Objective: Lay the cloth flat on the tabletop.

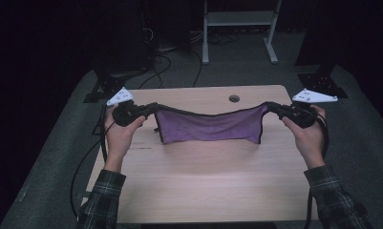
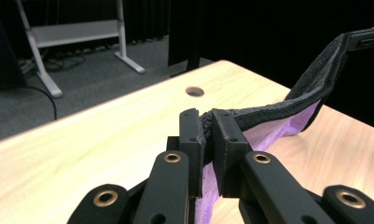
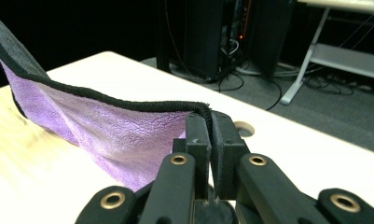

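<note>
Pinching the purple cloth (image 1: pixel 209 127) by its left black-trimmed corner, the left tool (image 1: pixel 150 109) clamps tight; the cloth sags above the desk (image 1: pixel 203 186), just nearer than the desk's hole (image 1: pixel 234 98). The right tool (image 1: pixel 273 107) clamps the right corner. Bare desk lies nearer.

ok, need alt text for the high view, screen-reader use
A purple cloth with a dark edge hangs stretched between two hand-held tools above a light wooden table, its top edge sagging in the middle. The left tool and right tool each pinch an upper corner. Plaid sleeves enter from the bottom; the room behind is dark.
</note>
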A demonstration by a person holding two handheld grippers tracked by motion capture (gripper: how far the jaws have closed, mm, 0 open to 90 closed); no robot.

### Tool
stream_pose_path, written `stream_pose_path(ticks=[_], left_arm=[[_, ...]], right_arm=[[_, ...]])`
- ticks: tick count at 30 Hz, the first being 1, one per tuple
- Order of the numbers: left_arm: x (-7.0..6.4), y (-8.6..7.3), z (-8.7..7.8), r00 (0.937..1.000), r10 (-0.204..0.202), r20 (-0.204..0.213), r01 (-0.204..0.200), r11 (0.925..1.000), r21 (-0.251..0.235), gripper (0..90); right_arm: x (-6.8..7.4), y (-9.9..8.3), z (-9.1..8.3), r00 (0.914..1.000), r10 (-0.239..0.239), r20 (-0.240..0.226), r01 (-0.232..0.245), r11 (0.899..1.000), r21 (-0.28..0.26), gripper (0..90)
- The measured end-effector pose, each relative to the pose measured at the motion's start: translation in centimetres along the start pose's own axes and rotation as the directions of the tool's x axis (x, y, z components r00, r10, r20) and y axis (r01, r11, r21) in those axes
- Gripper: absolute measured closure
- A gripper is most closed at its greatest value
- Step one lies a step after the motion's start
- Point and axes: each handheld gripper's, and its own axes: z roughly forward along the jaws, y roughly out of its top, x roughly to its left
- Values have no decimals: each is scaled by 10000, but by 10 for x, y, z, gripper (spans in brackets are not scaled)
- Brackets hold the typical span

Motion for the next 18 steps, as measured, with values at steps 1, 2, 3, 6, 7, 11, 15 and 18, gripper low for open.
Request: stream_pose_path(ticks=[1, 2, 3, 6, 7, 11, 15, 18], left_arm=[[0, -4, 1, 10000, 1, 6, -1, 10000, 76, 829], [0, -8, 2, 10000, -35, 37, 35, 9999, 148, 829], [-1, -12, 2, 9999, -76, 66, 74, 9997, 216, 829], [-2, -22, 2, 9997, -201, 158, 196, 9992, 344, 829], [-3, -26, 2, 9996, -231, 182, 224, 9989, 412, 829], [-7, -38, -1, 9991, -310, 291, 291, 9976, 631, 829], [-15, -49, -10, 9984, -342, 445, 310, 9971, 699, 829], [-22, -55, -21, 9983, -242, 533, 202, 9970, 751, 829]], right_arm=[[0, -4, 1, 10000, 55, -35, -55, 10000, 79, 863], [0, -7, 1, 9999, 111, -86, -110, 9998, 138, 863], [1, -11, 2, 9998, 153, -153, -150, 9997, 215, 863], [2, -22, 3, 9994, 172, -293, -156, 9985, 522, 863], [3, -25, 3, 9991, 190, -381, -166, 9980, 616, 863], [7, -39, 2, 9973, 300, -670, -241, 9959, 875, 863], [13, -53, -5, 9946, 336, -986, -237, 9947, 1002, 863], [18, -59, -14, 9927, 301, -1170, -175, 9941, 1067, 863]])
